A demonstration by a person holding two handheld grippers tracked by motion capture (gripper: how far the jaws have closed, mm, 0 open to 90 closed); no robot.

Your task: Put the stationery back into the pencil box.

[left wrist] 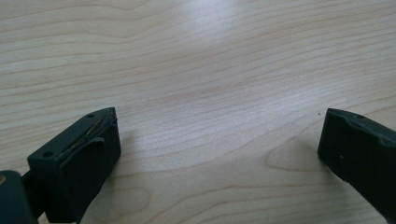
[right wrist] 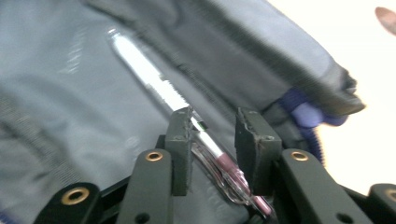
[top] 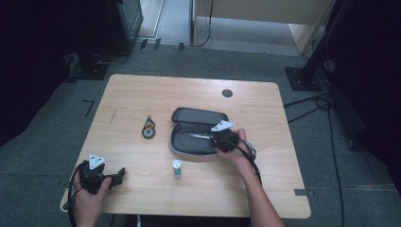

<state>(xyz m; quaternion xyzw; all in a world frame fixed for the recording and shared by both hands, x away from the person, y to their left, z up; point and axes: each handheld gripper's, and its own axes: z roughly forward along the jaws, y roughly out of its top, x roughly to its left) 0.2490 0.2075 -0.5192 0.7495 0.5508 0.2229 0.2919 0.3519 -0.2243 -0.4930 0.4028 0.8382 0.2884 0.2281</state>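
While the pen [right wrist: 154, 81] lies inside the open grey pencil case [top: 198, 130] near the middle of the table [top: 142, 94], its clear barrel runs back between the jaws of the right gripper [right wrist: 212, 135], which stand a little apart with a gap on either side of it, so the pads do not press on it. Its reddish rear end is half hidden behind the right-hand jaw, and the writing on the barrel is too blurred to read. In the high view the right gripper [top: 222, 139] sits over the lower half of the case, and the hand covers that half's right end. A blue piece [right wrist: 303, 114] shows at the case's edge, its kind unclear. The left gripper [left wrist: 219, 154] rests low over bare wood at the near left corner, its jaws wide apart with nothing between them; in the high view it [top: 101, 177] lies in the person's left hand [top: 87, 198]. Left of the case lies a small dark round object [top: 149, 128] too small to identify, and in front of the case stands a small white and green tube [top: 177, 168] whose label is illegible. The table is pale wood with a dark cable hole [top: 227, 93], standing on grey carpet [top: 331, 156] in a dim room with black stands and cables at the sides.
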